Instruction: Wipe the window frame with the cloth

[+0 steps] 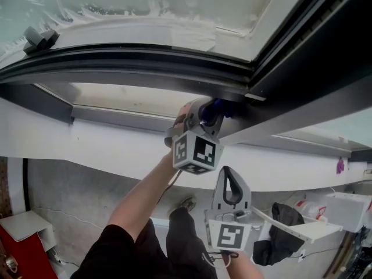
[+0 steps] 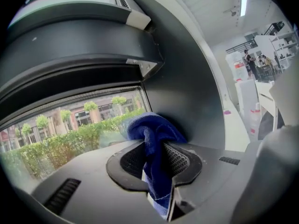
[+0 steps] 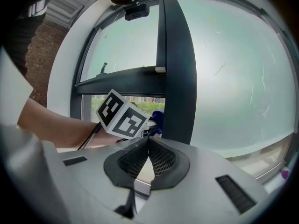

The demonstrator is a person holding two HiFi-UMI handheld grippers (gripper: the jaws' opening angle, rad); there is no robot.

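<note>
My left gripper (image 1: 204, 121) is shut on a blue cloth (image 1: 213, 106) and holds it up against the dark window frame (image 1: 145, 60), at the corner where the horizontal bar meets the upright. The left gripper view has the cloth (image 2: 155, 141) bunched between the jaws, its top touching the dark upright (image 2: 187, 78). Lower down and to the right, my right gripper (image 1: 227, 173) is shut with nothing in it, away from the frame. Its own view has the fingertips (image 3: 148, 143) touching, with the left gripper's marker cube (image 3: 122, 116), the cloth (image 3: 158, 119) and the upright (image 3: 175, 69) beyond.
A white sill (image 1: 104, 147) runs below the frame. A white shelf (image 1: 308, 228) with a black bag (image 1: 280, 222) stands at lower right, and a red box (image 1: 20, 254) at lower left. A black handle block (image 1: 39, 38) sits on the frame at upper left.
</note>
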